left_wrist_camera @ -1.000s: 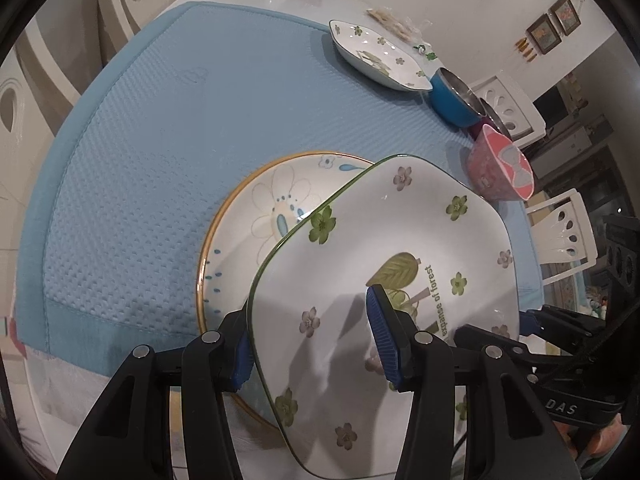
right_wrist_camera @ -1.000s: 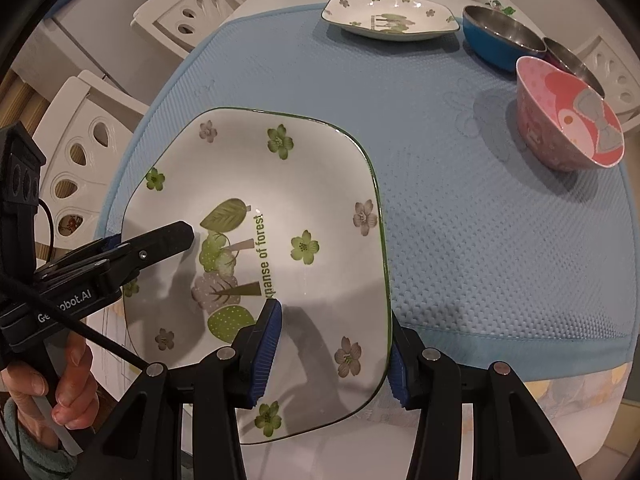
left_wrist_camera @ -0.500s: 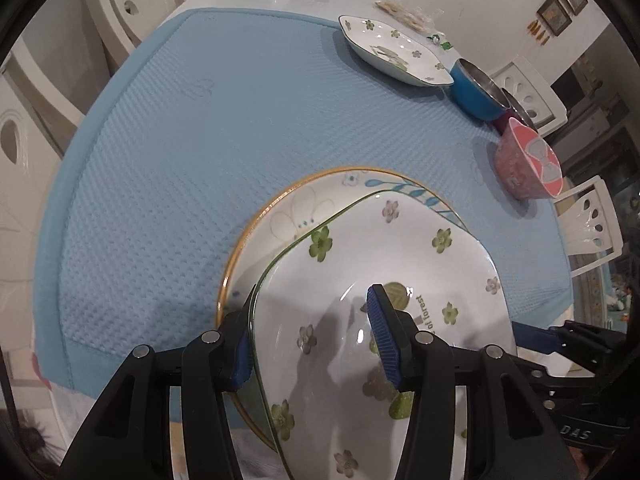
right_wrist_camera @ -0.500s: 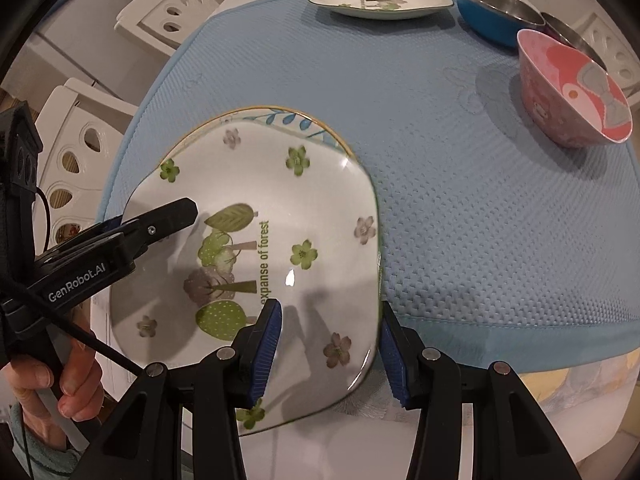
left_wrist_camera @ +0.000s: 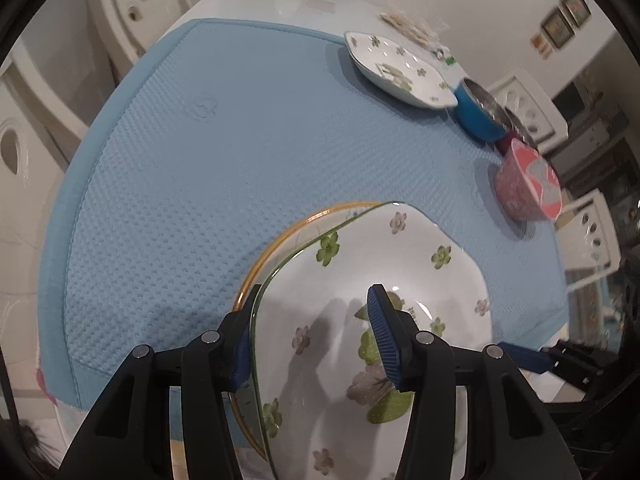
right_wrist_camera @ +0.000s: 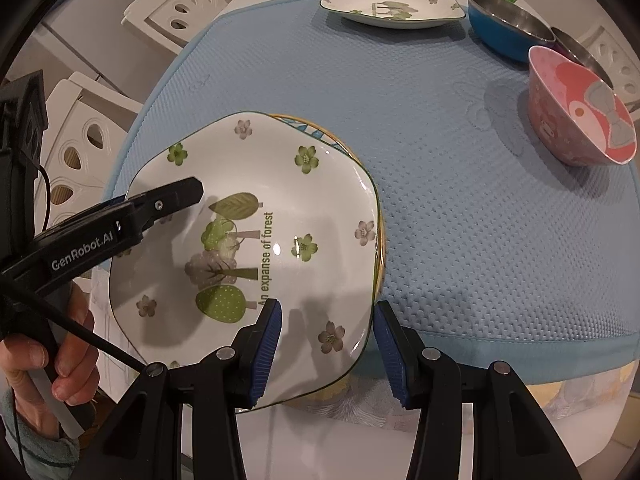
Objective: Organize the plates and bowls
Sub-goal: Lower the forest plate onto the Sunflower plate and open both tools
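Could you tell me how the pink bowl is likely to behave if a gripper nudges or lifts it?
The pink bowl flares from a narrow base, so a rim push would probably tip it. Its glossy wall looks slippery. Probably light plastic, though I cannot confirm.
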Demonstrator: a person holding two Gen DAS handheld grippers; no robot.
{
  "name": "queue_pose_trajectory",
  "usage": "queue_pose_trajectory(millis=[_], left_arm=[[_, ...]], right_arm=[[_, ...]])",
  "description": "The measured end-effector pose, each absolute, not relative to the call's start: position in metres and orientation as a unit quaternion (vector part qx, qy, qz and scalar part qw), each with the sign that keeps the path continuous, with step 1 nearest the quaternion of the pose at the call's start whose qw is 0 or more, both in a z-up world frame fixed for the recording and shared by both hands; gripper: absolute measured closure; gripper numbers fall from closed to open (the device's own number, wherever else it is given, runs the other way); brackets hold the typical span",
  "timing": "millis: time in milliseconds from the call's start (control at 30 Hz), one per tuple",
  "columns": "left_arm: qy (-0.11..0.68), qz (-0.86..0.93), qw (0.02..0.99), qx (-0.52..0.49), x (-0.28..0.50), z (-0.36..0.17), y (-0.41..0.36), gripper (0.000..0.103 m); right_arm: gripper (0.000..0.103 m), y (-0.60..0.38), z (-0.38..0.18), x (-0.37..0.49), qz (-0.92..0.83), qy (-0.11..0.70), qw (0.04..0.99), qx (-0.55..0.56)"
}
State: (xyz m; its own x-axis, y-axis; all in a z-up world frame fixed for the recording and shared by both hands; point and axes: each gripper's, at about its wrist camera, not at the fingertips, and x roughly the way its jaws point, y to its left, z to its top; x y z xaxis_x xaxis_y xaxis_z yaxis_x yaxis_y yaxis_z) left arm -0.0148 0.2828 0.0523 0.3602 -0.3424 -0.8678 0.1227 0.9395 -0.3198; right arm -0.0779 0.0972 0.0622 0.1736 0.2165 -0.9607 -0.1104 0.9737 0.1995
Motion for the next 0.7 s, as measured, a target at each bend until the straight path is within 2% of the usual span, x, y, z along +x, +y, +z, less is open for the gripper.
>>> queue_pose_trajectory(millis=[267, 700], left_arm=[[0.512, -0.137, 0.842, -0.099, -0.019, 0.082, 0.297, 0.053], [0.529, -0.152, 0.829, -0.1, -0.015, 0.071, 0.286, 0.053]], right_arm=[[0.056, 0.081, 0.076, -0.077, 0.103, 0.613, 0.782, 0.038], [0.056, 0.103, 0.071, -0.077, 0.115, 0.621, 0.775, 0.028]])
